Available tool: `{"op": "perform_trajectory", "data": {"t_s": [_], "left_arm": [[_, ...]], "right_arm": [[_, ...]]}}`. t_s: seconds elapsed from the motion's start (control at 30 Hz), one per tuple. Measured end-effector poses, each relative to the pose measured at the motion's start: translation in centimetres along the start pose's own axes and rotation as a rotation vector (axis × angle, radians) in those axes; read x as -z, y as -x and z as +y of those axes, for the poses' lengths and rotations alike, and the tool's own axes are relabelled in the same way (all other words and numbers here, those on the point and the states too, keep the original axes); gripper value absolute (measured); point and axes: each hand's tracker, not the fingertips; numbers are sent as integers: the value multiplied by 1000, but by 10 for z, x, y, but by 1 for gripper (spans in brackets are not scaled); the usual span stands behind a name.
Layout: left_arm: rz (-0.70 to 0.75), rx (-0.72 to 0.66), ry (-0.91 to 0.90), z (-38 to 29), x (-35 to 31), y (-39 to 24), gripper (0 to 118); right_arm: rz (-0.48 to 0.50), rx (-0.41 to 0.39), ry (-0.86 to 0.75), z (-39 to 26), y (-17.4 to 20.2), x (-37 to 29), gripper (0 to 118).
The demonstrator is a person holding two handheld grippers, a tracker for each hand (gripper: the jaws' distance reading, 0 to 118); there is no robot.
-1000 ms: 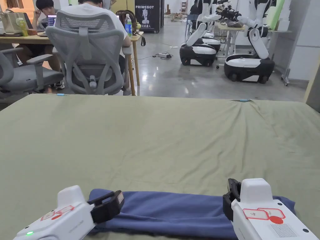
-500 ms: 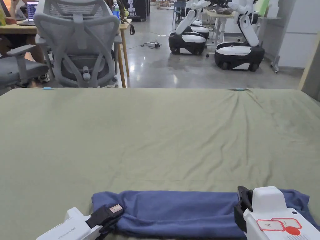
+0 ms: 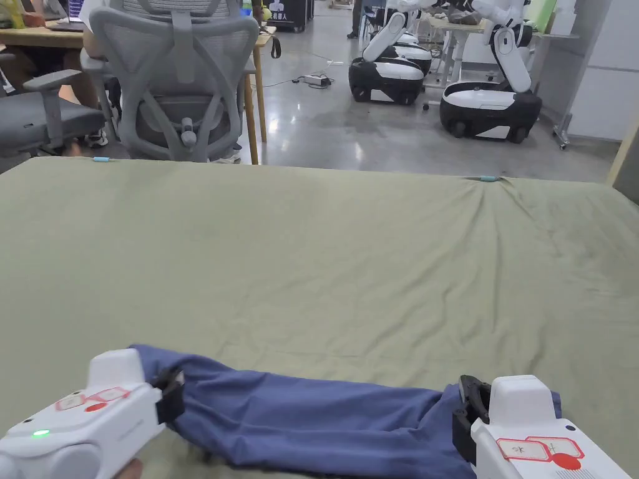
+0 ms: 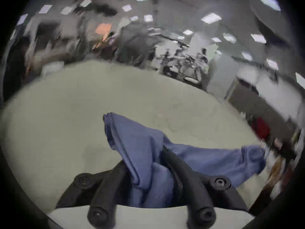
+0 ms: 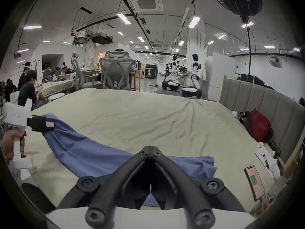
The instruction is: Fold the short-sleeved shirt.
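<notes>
Shirt (image 3: 324, 424) stretched 9-to-3 o'clock on green sheet (image 3: 324, 262); left gripper (image 4: 145, 156) clamps bunched end, right gripper (image 5: 151, 150) pinched closed on other end

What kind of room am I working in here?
Most likely a robotics lab or open workshop: wheeled white robots parked on the concrete floor, office chairs at desks, exposed ceiling ducts.

1. The shirt (image 3: 324, 418) is blue all over, with no pattern.
2. The bed cover (image 3: 324, 262) is plain pale green.
3. The left gripper (image 3: 170, 394) and the right gripper (image 3: 465, 405) are white with black jaws and red marks on top.
4. A small green light (image 3: 41, 433) glows on the left one.
5. The chair (image 3: 178, 81) is grey.
6. The bag (image 5: 256, 127) is red.
7. The floor (image 3: 374, 137) is shiny grey.
</notes>
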Motion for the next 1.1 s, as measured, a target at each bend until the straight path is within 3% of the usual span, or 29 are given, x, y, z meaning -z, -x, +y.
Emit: {"op": "perform_trajectory", "data": {"t_s": [0.17, 0.4, 0.43, 0.47, 0.53, 0.6, 0.7, 0.77, 0.87, 0.9, 1.0, 1.1], "left_arm": [[-45, 500, -31, 5, 2, -125, 10], [-30, 713, 157, -50, 53, -237, 9], [-29, 706, 180, -55, 57, -242, 18], [-23, 679, 188, -54, 58, -244, 36], [-109, 517, 193, -44, 53, -239, 90], [-197, 306, 151, -28, 41, -224, 90], [-375, -78, 64, 1, 14, -188, 76], [-335, -261, 74, 10, 8, -170, 73], [-236, -304, 103, 7, 15, -147, 72], [-239, -290, 109, 2, 19, -149, 66], [-223, -301, 187, -15, 40, -147, 1], [-305, -325, 236, -32, 56, -163, 0]], "right_arm": [[-1, 16, -9, -5, -17, -10, 0], [-12, 50, 13, -7, -53, -19, 0], [-12, 52, 19, -7, -59, -19, 0], [-9, 61, 26, -7, -65, -20, 0], [5, 68, 23, -7, -73, -21, 0], [24, 54, 25, -6, -77, -22, 0], [48, 57, 8, -5, -84, -26, 0], [61, 63, 3, -4, -89, -27, 0], [71, 76, -9, -4, -95, -29, 0], [73, 80, -11, -4, -97, -29, 0], [74, 91, -15, -4, -102, -28, 0], [71, 95, -12, -4, -105, -26, 0]]}}
